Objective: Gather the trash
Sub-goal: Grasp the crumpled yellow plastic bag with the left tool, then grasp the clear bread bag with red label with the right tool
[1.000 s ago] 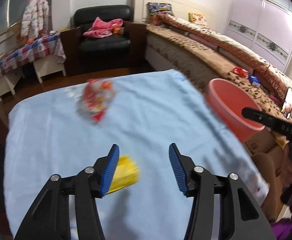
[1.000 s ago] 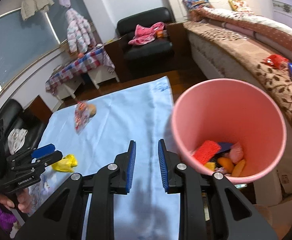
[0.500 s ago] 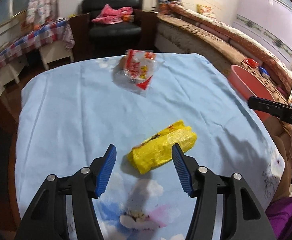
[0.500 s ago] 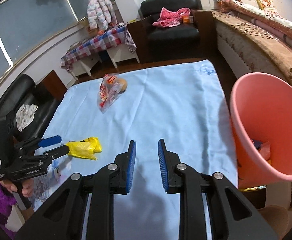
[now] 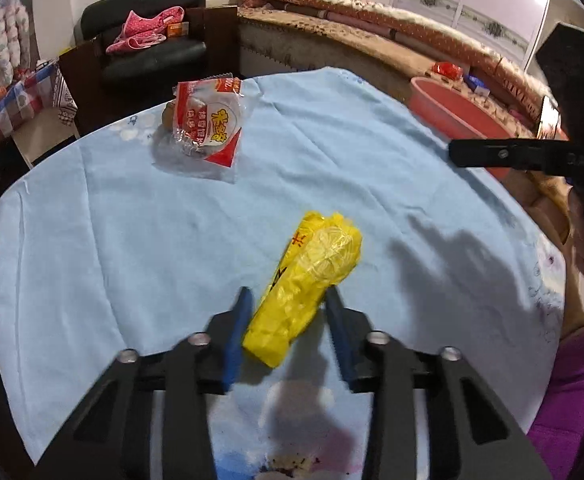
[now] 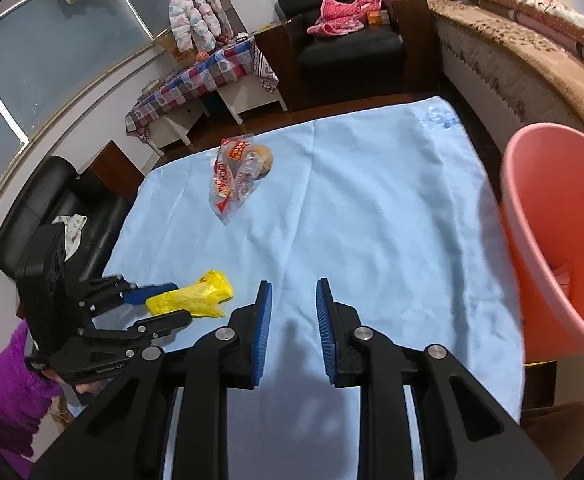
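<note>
A crumpled yellow wrapper (image 5: pixel 315 264) (image 6: pixel 196 296) lies on the light blue tablecloth (image 5: pixel 132 240). My left gripper (image 5: pixel 288 294) (image 6: pixel 168 304) is low over the cloth, its jaws closing, with the wrapper's near end between the blue pads and right by them. A clear red-and-white bag with a bun (image 5: pixel 208 128) (image 6: pixel 236 176) rests near the far edge. My right gripper (image 6: pixel 292 284) (image 5: pixel 455 154) hovers above the cloth with a narrow gap and nothing between its fingers. The pink bucket (image 6: pixel 551 220) (image 5: pixel 443 108) stands off the table's right side.
A bed with a brown patterned cover (image 5: pixel 371 32) runs behind the bucket. A black armchair with pink clothes (image 6: pixel 343 28) and a low table with a checked cloth (image 6: pixel 196 80) stand beyond the far edge. A purple sleeve (image 6: pixel 0 392) shows at the left.
My left gripper came down and forward over the yellow wrapper and its jaws narrowed around it. The right gripper swung left, so the bucket slid to the right edge of its view.
</note>
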`<control>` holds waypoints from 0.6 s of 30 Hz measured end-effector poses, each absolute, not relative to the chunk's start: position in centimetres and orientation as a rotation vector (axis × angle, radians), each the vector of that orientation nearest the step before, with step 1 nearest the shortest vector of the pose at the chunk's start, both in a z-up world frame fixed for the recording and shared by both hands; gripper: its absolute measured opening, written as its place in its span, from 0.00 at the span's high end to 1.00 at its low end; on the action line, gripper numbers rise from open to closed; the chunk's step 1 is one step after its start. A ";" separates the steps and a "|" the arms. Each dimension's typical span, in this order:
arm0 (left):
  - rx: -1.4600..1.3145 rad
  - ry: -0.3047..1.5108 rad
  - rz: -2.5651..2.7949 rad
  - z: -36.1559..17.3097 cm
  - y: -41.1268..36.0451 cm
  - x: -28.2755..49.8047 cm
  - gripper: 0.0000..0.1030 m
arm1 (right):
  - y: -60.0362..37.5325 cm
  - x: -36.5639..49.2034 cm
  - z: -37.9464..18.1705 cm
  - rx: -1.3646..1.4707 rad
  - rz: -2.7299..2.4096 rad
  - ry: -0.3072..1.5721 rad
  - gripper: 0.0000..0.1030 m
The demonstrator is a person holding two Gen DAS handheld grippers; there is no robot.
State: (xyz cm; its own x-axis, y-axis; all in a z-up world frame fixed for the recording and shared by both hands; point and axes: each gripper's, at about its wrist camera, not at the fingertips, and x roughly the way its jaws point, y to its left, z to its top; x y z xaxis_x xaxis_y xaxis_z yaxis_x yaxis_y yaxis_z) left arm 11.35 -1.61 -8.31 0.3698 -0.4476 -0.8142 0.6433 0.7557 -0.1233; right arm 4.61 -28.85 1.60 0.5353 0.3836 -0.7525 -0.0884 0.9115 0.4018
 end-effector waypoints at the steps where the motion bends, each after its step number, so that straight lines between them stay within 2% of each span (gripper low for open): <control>1: 0.201 0.959 -0.704 -8.2 -1.3 11.4 0.73 | -28.6 5.0 1.6 0.343 0.294 0.974 0.77; 4: 0.140 0.946 -0.696 -7.7 -0.3 11.2 0.87 | -27.1 6.7 1.7 0.359 0.324 0.978 0.77; 6: 0.093 0.933 -0.670 -7.3 0.7 11.0 0.88 | -26.3 7.5 1.8 0.362 0.339 0.971 0.77; 9: 0.024 0.908 -0.625 -6.6 2.2 10.9 0.89 | -24.5 9.5 1.8 0.372 0.363 0.958 0.59; 18: -0.137 0.864 -0.521 -5.8 5.7 10.6 0.89 | -20.9 14.8 -1.0 0.423 0.327 1.012 0.59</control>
